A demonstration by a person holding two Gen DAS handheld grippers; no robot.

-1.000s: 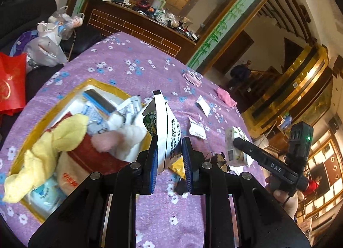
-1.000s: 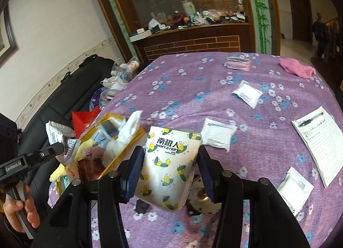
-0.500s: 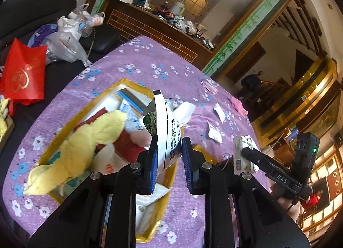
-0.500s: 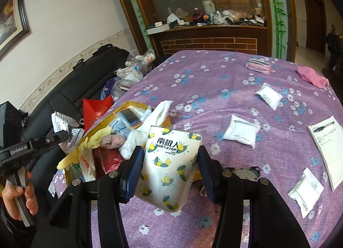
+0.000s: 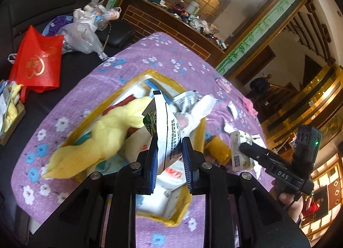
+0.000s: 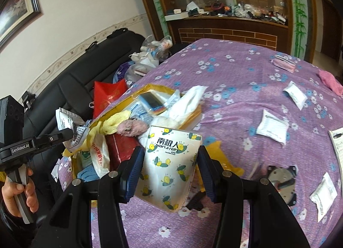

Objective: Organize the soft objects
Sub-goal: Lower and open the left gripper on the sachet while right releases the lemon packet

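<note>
My left gripper is shut on a white tissue pack with printed text, held edge-up above a yellow-rimmed tray full of soft items: a yellow cloth, white cloths and packets. My right gripper is shut on a white tissue pack with lemon print, held just right of the same tray. The right gripper with its pack also shows in the left wrist view; the left gripper shows in the right wrist view.
The purple flowered tablecloth carries several white packets, a pink cloth, a paper sheet and a metal disc. A black sofa with a red bag stands left of the table.
Both grippers have moved toward the tray with their packs. The left pack now hangs over the tray's middle; the right pack is closer to the tray's edge.
</note>
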